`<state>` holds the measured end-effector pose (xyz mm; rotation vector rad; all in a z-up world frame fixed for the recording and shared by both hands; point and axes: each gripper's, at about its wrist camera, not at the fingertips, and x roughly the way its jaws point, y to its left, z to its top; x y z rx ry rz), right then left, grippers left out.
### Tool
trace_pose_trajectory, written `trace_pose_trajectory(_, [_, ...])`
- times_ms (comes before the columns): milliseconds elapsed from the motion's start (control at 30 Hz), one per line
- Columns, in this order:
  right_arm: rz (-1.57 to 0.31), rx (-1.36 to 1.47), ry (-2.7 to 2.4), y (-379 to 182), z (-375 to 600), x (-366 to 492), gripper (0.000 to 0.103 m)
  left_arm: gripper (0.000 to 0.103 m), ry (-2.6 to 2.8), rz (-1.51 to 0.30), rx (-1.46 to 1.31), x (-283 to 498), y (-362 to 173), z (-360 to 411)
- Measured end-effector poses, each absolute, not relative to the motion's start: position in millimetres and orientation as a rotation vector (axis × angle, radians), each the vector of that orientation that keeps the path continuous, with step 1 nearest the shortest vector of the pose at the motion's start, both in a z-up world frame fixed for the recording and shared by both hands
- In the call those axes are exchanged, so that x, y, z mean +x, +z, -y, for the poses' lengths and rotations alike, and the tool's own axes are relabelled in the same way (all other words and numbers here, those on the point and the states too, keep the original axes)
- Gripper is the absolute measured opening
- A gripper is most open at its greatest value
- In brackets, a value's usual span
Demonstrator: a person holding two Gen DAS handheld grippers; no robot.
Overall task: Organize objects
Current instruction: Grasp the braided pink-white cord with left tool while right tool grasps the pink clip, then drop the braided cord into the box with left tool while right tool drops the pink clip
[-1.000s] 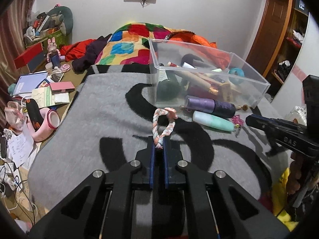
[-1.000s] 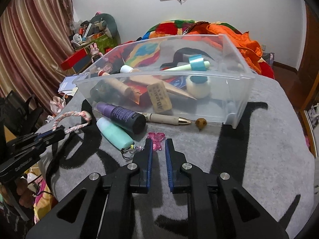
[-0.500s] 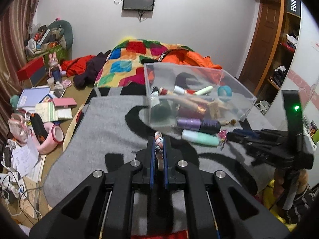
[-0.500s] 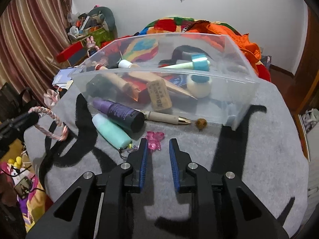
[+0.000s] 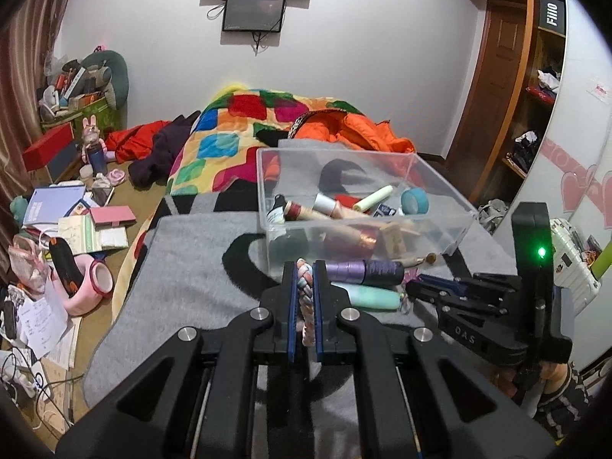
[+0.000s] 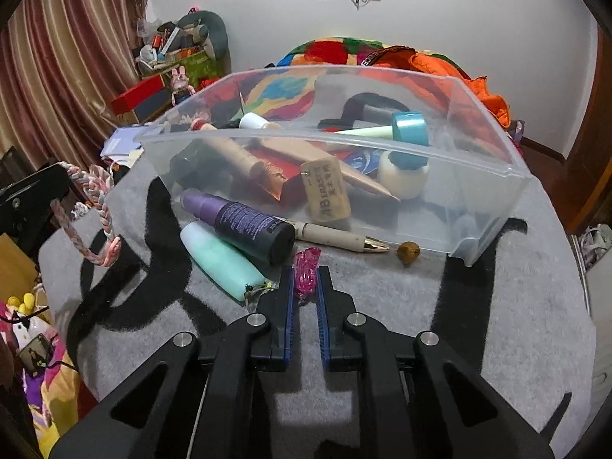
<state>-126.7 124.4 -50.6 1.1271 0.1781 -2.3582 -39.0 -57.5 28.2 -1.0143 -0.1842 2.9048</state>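
On the grey blanket the clear box stands open-topped to take the loose things; a purple bottle, a mint tube and a pen lie just outside its near wall, likely awaiting their turn. The left tongs are clamped on a braided rope loop, held clear of the blanket. The right tongs pinch a pink charm low by the tube; its shape is partly hidden

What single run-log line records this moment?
left gripper: shut on braided rope | right gripper: shut on pink charm | clear bin: not yet reached
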Motion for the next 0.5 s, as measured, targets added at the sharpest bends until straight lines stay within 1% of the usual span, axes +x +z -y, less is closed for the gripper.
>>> trace_pose_trajectory(133, [-0.124, 1.080, -2.365, -37, -135, -121, 0.009, 0.006, 2.905, 0.182, -0.985, -44, 38, 54])
trace_pose_trajectory(500, [-0.067, 0.936, -2.405, 6, -150, -115, 0.009, 0.006, 2.905, 0.158, -0.897, -62, 65, 37])
